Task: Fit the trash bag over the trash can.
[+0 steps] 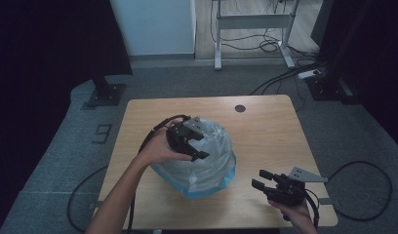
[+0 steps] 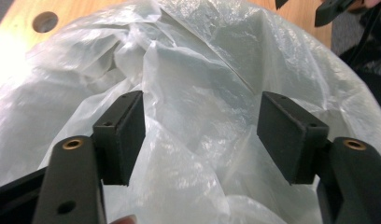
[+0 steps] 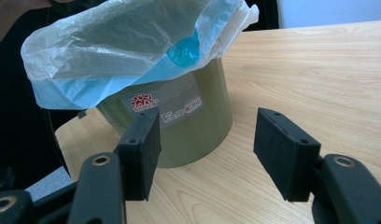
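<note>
The left gripper (image 1: 196, 146) is hovering with jaws released over the plastic liner (image 1: 207, 156) in the green bin (image 3: 188, 126) mid-counter (image 1: 265, 131), needing a deeper bite of film, while the right gripper (image 1: 263, 179) is waiting nearby, jaws parted and empty

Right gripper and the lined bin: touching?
Apart. In the right gripper view, bare table lies between the right gripper, jaws open, and the bin; the high view shows the same gap.
</note>
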